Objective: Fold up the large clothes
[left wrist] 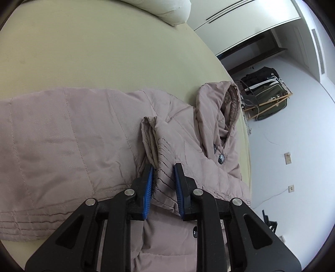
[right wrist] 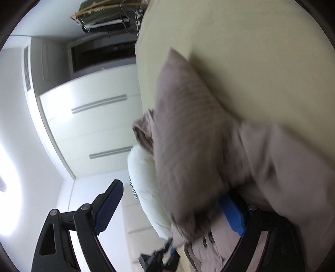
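Though blurred in the right wrist view, shows as a mauve quilted jacket (left wrist: 69,134) spread on the pale bed (left wrist: 104,52), hood at right. Left gripper (left wrist: 163,169) pinched on its sleeve cuff (left wrist: 165,177); right gripper (right wrist: 167,198) spread wide, 1 pad half hidden.

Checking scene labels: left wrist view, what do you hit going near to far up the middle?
left gripper → jacket cuff clamped between its pads → folded jacket → bare bed sheet → pillow at the far edge.
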Demonstrator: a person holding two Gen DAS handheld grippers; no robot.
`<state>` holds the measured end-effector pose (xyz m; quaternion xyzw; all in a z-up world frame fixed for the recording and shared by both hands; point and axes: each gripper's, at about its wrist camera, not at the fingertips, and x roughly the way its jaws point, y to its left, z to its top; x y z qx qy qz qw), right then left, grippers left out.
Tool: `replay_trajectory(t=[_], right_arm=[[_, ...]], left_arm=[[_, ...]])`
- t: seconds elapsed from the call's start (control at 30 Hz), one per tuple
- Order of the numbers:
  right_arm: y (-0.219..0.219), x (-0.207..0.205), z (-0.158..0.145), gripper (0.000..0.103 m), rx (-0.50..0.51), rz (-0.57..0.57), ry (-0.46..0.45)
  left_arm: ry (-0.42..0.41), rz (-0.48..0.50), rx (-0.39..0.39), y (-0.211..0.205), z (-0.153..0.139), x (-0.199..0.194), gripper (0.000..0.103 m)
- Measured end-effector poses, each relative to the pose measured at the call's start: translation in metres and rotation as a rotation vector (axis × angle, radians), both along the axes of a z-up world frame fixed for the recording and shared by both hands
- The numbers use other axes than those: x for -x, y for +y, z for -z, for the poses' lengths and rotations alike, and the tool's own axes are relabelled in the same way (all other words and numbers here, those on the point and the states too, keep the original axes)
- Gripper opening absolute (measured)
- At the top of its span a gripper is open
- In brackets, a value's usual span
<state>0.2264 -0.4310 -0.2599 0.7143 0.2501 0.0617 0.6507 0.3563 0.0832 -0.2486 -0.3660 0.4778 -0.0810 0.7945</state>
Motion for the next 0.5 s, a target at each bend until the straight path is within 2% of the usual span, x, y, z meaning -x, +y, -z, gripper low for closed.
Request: replay_trajectory(t=[0.17,0.27,0.3,0.37,0.47,0.5], right_arm=[[-0.041,-0.002,-0.007,0.090,0.008,0.136,-0.018],[-0.053,-0.003,0.008,0.080,-0.060,0.145,-0.027],[-0.051,-0.006,0.012,0.075,-0.055,0.148,-0.025],[-0.056,-0.005,0.013,0.071,-0.040,0.142,-0.031],[-0.054,-0.005,-0.005,0.073,0.035,0.112,-0.003],[-0.053,0.001,-0.018,0.080,0.072,0.100,0.008]], left_arm=[[0.016,-0.007,-0.005,0.001,0.010,-0.002,0.018],[0.025,0.005,-0.022,-0.006,0.015,-0.003,0.015],[0.029,0.008,-0.026,-0.008,0.017,-0.003,0.015],[0.036,0.013,-0.031,-0.009,0.020,-0.002,0.015],[0.037,0.025,-0.042,-0.010,0.020,-0.001,0.015],[0.035,0.028,-0.044,-0.010,0.021,-0.002,0.015]])
